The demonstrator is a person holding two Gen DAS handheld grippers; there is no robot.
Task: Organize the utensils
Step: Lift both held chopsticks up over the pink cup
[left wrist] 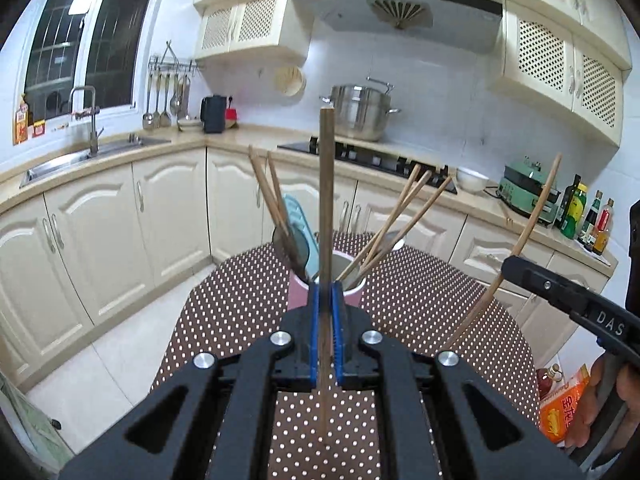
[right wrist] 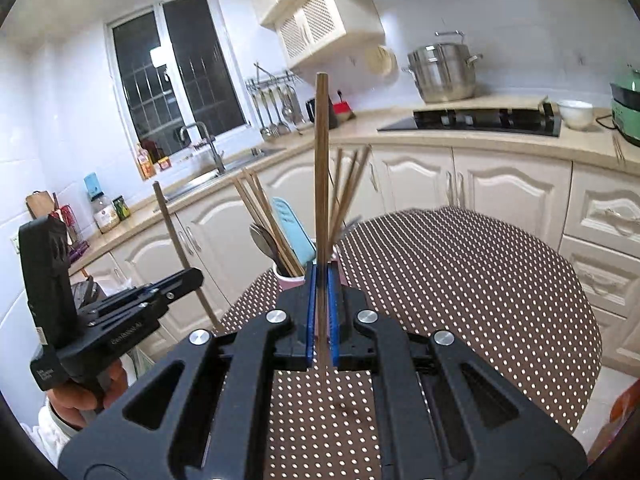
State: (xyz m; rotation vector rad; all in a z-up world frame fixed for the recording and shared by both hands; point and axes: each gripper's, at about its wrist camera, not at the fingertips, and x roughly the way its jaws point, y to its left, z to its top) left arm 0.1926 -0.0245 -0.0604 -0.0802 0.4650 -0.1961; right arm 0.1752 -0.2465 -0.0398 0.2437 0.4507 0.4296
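While the left wrist view looks along the left tool (left wrist: 326, 300), its blue pads are closed on one wooden chopstick (left wrist: 326, 200), which stands almost upright between them, above the tabletop (left wrist: 240, 300) with the brown dotted cloth. Just behind the pads stands the pink utensil cup (left wrist: 298, 292), already holding other chopsticks, a spoon and a light blue utensil. At the right edge of this view the right tool (left wrist: 516, 270) also grips a second chopstick (left wrist: 524, 236), which is tilted. In the right wrist view this tool clamps its chopstick upright, the cup is just behind and a little left of it, and the left tool with its stick is low on the left, held by a hand (right wrist: 80, 400). I judge that the step in hand is carrying two chopsticks to the cup; the next move calls for bringing each lower tip over the cup mouth, finding a gap among the leaning sticks, and then opening the pads. The room is a kitchen with cream cabinets, a sink (left wrist: 80, 160) under a dark window, a black hob (right wrist: 480, 120) and a steel pot (right wrist: 444, 76).
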